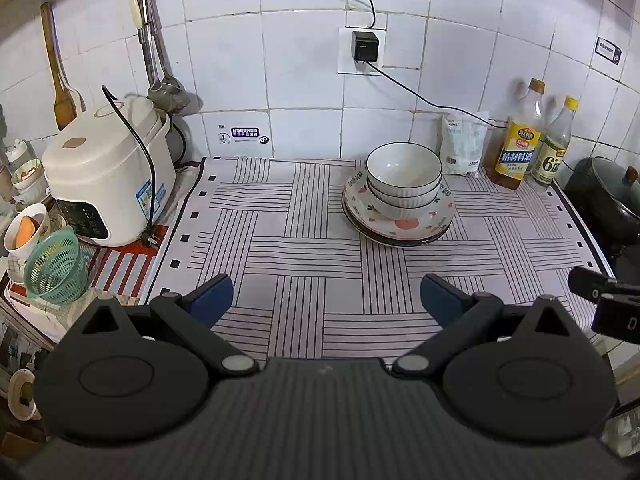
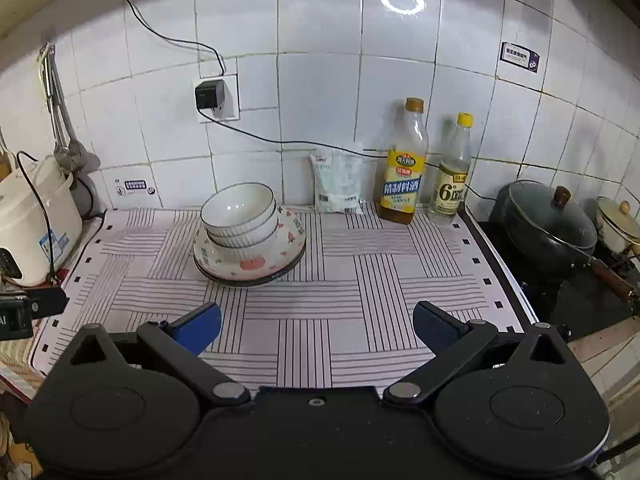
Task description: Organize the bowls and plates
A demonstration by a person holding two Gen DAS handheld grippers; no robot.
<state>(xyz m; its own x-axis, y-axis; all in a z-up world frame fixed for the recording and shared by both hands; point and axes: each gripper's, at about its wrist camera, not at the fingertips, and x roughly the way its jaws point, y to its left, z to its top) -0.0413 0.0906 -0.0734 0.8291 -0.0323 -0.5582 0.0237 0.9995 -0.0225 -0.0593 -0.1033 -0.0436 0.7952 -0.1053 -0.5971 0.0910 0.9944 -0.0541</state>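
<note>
the bowls (image 1: 404,178) sit nested on the stacked plates (image 1: 400,226) toward the back of my table (image 1: 304,256). only my right view shows the lidded pan (image 2: 550,226) whole; my left view cuts it off. both my left gripper (image 1: 327,300) and right gripper (image 2: 317,326) have fingers spread wide, holding nothing.

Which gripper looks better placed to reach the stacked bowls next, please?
Probably the left gripper: the stacked bowls sit nearly straight ahead of its open jaws. From the right gripper, also open, they lie off to the left.
</note>
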